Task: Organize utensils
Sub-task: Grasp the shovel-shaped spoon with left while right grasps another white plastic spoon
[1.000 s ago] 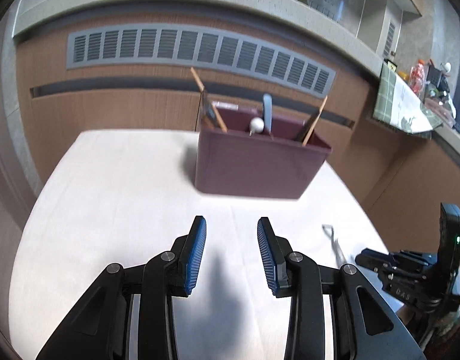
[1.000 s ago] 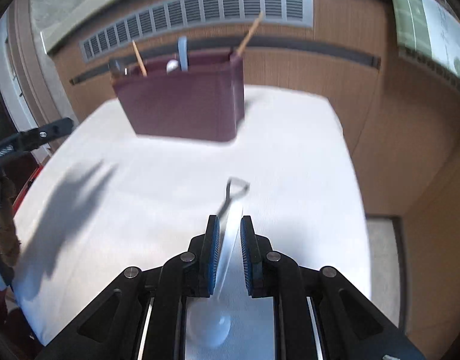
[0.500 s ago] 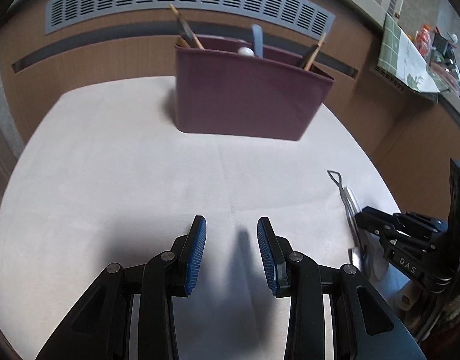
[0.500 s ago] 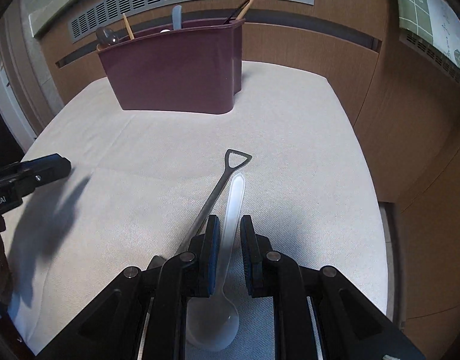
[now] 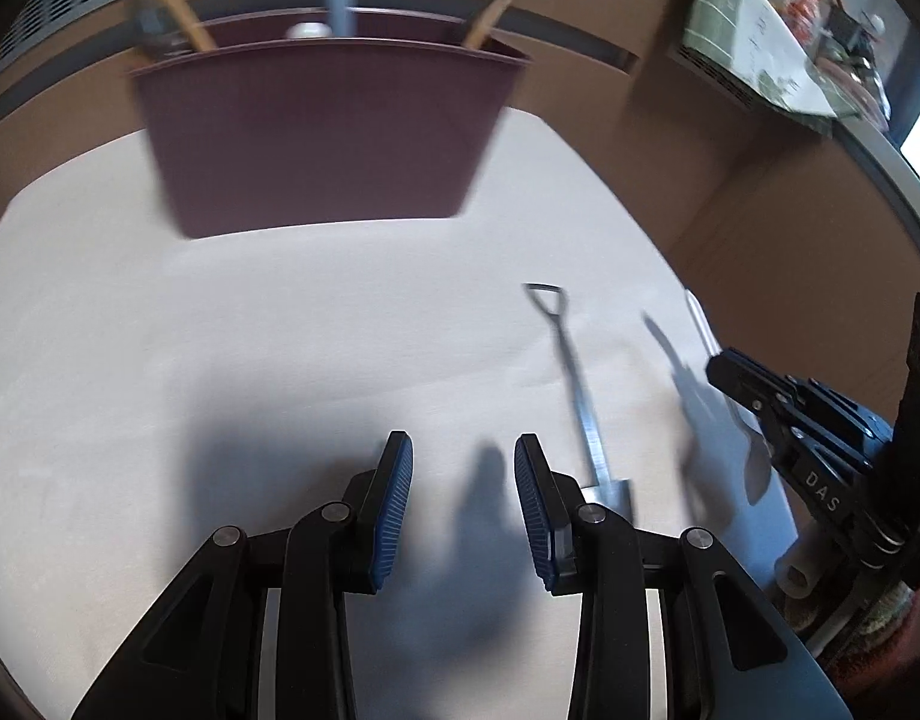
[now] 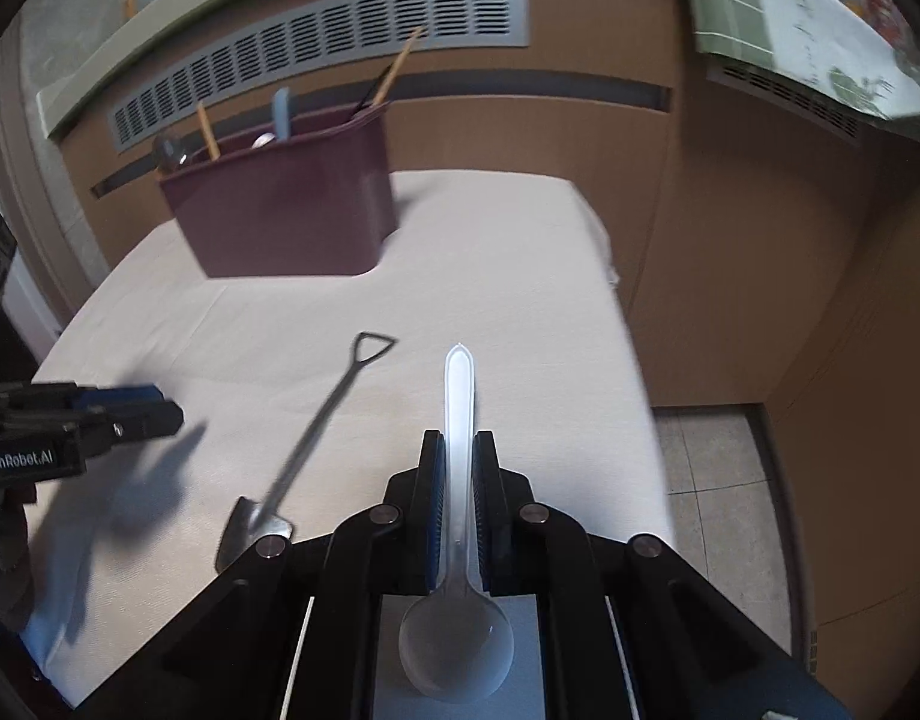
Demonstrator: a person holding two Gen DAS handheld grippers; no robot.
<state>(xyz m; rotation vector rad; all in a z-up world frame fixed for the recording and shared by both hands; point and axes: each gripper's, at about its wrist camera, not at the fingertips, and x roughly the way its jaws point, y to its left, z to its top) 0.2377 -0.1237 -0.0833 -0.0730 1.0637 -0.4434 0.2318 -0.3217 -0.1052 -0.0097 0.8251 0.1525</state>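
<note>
My right gripper is shut on a clear plastic spoon, held above the table with its handle pointing forward and its bowl near the camera. It also shows in the left wrist view. A metal shovel-shaped spoon lies on the white tablecloth, just right of my open, empty left gripper; it also shows in the right wrist view. A maroon utensil holder stands at the back with chopsticks and spoons in it, also in the right wrist view.
The white-clothed table ends at a right edge with tiled floor below. A wooden counter wall with a grey vent grille runs behind the holder. My left gripper shows at the left in the right wrist view.
My right gripper has lifted the clear spoon off the table, away from the metal shovel spoon. My left gripper has moved forward and right, closer to the metal spoon and holder.
</note>
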